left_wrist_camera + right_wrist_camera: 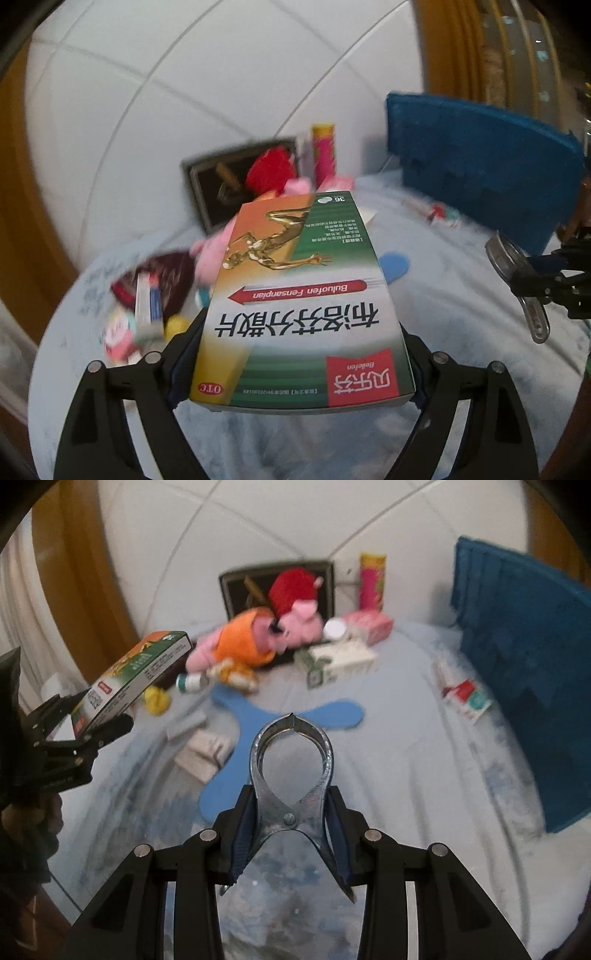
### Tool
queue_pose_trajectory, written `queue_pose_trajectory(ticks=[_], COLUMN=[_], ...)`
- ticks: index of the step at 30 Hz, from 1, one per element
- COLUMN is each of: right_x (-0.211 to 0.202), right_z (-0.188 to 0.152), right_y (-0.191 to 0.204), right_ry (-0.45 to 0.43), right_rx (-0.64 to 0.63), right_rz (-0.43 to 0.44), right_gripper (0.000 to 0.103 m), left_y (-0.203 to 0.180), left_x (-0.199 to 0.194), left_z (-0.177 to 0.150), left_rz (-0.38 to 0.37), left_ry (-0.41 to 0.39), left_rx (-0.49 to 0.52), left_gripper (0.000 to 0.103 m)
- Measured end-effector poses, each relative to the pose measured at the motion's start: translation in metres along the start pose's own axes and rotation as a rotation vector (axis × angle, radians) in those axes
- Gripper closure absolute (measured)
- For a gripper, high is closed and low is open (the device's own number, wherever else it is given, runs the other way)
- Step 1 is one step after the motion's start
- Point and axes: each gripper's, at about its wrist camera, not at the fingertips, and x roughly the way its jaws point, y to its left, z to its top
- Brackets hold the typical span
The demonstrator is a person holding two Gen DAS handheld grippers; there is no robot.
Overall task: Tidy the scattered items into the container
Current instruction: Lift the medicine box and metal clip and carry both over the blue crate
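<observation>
L claw (295,354) clamped on medicine box (303,295) by its long sides, box held flat, printed face up, lifted clear of the sheet. R-wrist view shows same box (136,672) at left, in the air above the clutter.

R claw (291,812) closed on metal nail clipper (291,768) at the pivot; clipper tips meet, pointing fwd, handles splay back past the pads. Also seen at right edge of L view (517,273).

Surface = light blue sheet (406,738), wrinkled. Blue container (524,672) at far right, standing on the sheet, well apart from both claws. Loose items on the sheet: pink plush w/ orange top (251,638), red plush (291,587), white-green carton (340,661), pink box (369,624), pink-yellow tube (372,581) upright at back, blue foam shape (258,734), yellow toy (157,699), sachet (469,698) near container. Dark frame (236,587) leans on wall behind plushes. Bkgd blurred.
</observation>
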Motion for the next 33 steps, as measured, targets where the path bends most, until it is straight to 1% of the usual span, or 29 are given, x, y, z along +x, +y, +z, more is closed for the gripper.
queue_pose_trajectory(ticks=[8,11,18,21,26,33], right_x=[-0.083,-0.113,-0.182,-0.204,-0.239,-0.276], right_z=[0.026,0.034,0.050,0.054,0.059,0.059], right_y=[-0.021,-0.029,-0.066,-0.086,-0.123,-0.200], right_ry=[-0.172,-0.234,-0.372,-0.416,-0.478,-0.512], right_rx=[0.023,0.027,0.062,0.078,0.088,0.068], right_rz=[-0.109,-0.154,-0.252,-0.274,-0.294,-0.282], right_gripper=[0.066,0.066,0.066,0.066,0.066,0.066], left_y=[-0.049,-0.070,-0.133,-0.162,-0.212,-0.294], left_x=[-0.039,-0.049,-0.069,-0.075,-0.078,-0.070], left_z=[0.064,0.086,0.138,0.157,0.185,0.227], left_rz=[-0.089,-0.127,-0.202,-0.226,-0.249,-0.221], left_ry=[-0.148,-0.186,-0.282,-0.317,-0.360,-0.390], left_rx=[0.056,0.078,0.150,0.173,0.188,0.183], left_gripper=[0.016,0.016,0.016,0.016,0.016,0.016])
